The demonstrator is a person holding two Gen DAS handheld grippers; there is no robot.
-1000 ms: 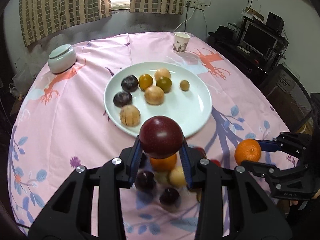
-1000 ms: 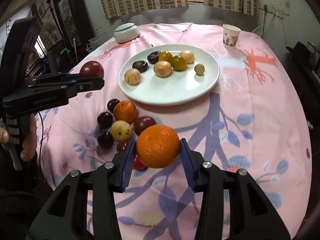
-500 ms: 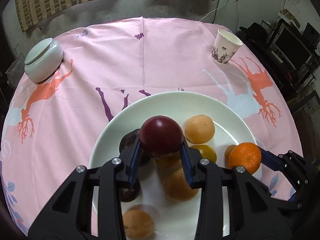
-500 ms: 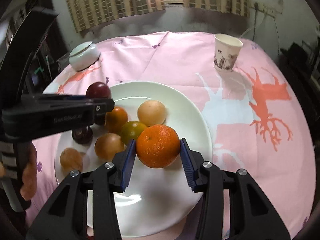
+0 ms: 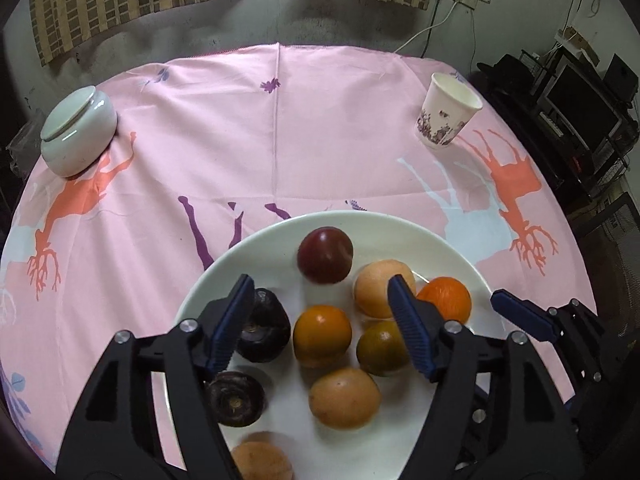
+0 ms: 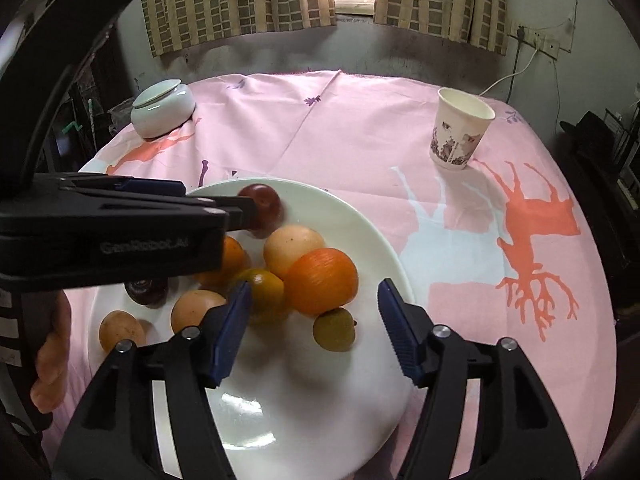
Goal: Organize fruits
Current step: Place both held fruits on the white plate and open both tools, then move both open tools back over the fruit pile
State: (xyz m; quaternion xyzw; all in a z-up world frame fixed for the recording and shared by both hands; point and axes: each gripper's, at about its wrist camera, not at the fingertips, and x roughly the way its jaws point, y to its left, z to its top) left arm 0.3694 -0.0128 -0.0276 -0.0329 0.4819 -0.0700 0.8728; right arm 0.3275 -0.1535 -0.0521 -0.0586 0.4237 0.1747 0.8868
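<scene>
A white plate (image 5: 400, 226) holds several fruits. My left gripper (image 5: 320, 294) hovers over it, and its jaws are opening with nothing pressed between the pads. The dark red plum (image 5: 325, 255) lies on the plate just beyond its fingertips. My right gripper (image 6: 314, 292) is over the plate's right side, its jaws also opening. The orange (image 6: 320, 280) sits free of the pads, leaning on the other fruit. In the left wrist view the orange (image 5: 446, 300) shows beside the right gripper's blue finger (image 5: 520, 314). The left gripper's arm partly hides the plum (image 6: 266, 208) in the right wrist view.
Two dark fruits (image 5: 260, 324), tan and orange ones and a small green one (image 6: 334, 328) share the plate. A white lidded jar (image 5: 76, 136) stands far left, a paper cup (image 5: 448, 110) far right, on the pink tablecloth (image 5: 280, 140). A person's hand (image 6: 48, 360) holds the left gripper.
Both grippers moved from over the loose fruit pile to over the plate. Then both opened: the plum left the left jaws and the orange left the right jaws.
</scene>
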